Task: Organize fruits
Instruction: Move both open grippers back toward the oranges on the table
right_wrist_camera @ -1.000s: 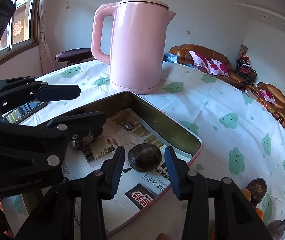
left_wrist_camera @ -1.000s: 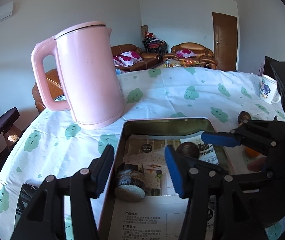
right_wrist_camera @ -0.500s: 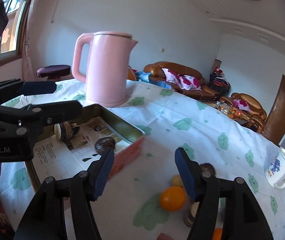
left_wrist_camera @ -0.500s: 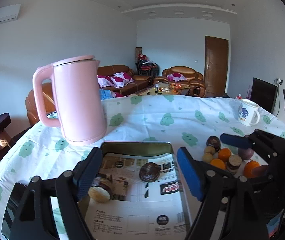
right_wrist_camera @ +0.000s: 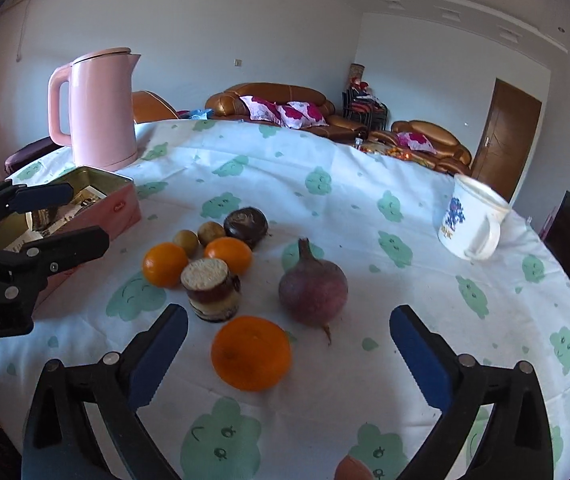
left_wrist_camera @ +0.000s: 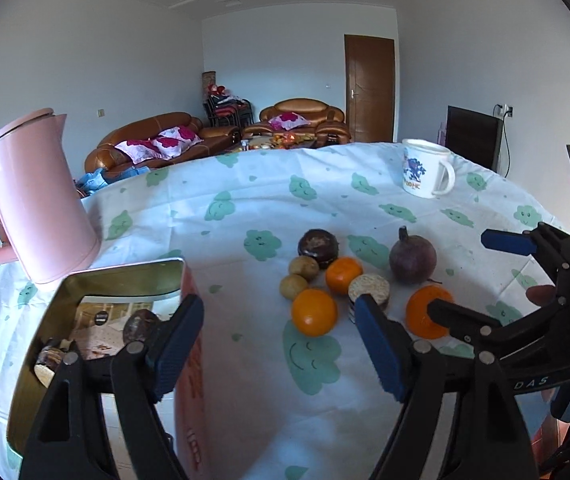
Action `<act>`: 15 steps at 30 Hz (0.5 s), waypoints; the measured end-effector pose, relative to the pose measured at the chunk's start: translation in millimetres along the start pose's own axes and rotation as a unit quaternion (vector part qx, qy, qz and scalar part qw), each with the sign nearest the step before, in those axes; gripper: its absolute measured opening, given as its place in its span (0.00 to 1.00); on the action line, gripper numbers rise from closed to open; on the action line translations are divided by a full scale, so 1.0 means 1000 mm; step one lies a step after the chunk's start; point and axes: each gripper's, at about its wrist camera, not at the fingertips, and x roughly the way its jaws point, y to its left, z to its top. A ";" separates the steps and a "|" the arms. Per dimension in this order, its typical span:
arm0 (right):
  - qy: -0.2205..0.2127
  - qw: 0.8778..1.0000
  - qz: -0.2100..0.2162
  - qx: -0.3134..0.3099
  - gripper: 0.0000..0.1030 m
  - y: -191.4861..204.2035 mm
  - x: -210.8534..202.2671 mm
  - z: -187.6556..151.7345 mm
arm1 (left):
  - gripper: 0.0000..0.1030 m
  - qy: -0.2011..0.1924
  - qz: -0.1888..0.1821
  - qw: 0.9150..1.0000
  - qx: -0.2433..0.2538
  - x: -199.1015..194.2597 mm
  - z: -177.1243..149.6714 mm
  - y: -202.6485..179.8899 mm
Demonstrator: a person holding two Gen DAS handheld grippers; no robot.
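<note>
A: Fruit lies in a loose cluster on the desk (right_wrist_camera: 365,200), on the cloth with green cloud faces. Nearest the right tool (right_wrist_camera: 289,354) sits an orange (right_wrist_camera: 251,353), with a round purple fruit (right_wrist_camera: 312,292) just beside it.

B: Is that tool gripping anything?

A: No. Its jaws are opening and already stand very wide; the near orange lies ahead of the gap, touched by neither pad.

B: And the left tool (left_wrist_camera: 279,344)?

A: Parted about two thirds of the way, empty. One finger (left_wrist_camera: 179,340) shows in front of the tin (left_wrist_camera: 125,276), the other in front of the fruit cluster.

B: What else is in the cluster?

A: Two more oranges (right_wrist_camera: 165,265) (right_wrist_camera: 229,255), two small yellowish-brown fruits (right_wrist_camera: 185,242) (right_wrist_camera: 211,233), a dark round fruit (right_wrist_camera: 245,222) behind them, and a stubby cylinder with a pale top (right_wrist_camera: 212,294) standing upright just beside the oranges.

B: And the tin?

A: It sits well to the left of the cluster, pink outside, gold inside, lined with printed paper. A dark round fruit (left_wrist_camera: 141,326) lies in it, and another brown piece (left_wrist_camera: 47,362) nearer the left wall; what that one is I cannot tell.

B: Anything else?

A: A pink kettle (right_wrist_camera: 99,108) stands behind the tin, and a white mug (right_wrist_camera: 471,222) stands far right, well apart from the fruit
</note>
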 end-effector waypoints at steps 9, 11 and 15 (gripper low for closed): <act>0.011 0.999 0.034 0.011 0.93 -0.004 0.004 -0.012 | 0.78 0.027 -0.013 0.999 0.013 0.017 -0.004 -0.019; 0.022 0.999 0.046 0.004 0.76 -0.001 0.009 -0.012 | 0.78 0.033 -0.015 0.999 0.017 0.020 -0.003 -0.021; 0.050 0.997 0.065 -0.002 0.62 0.004 0.018 -0.013 | 0.78 0.051 -0.023 0.998 0.018 0.027 -0.003 -0.022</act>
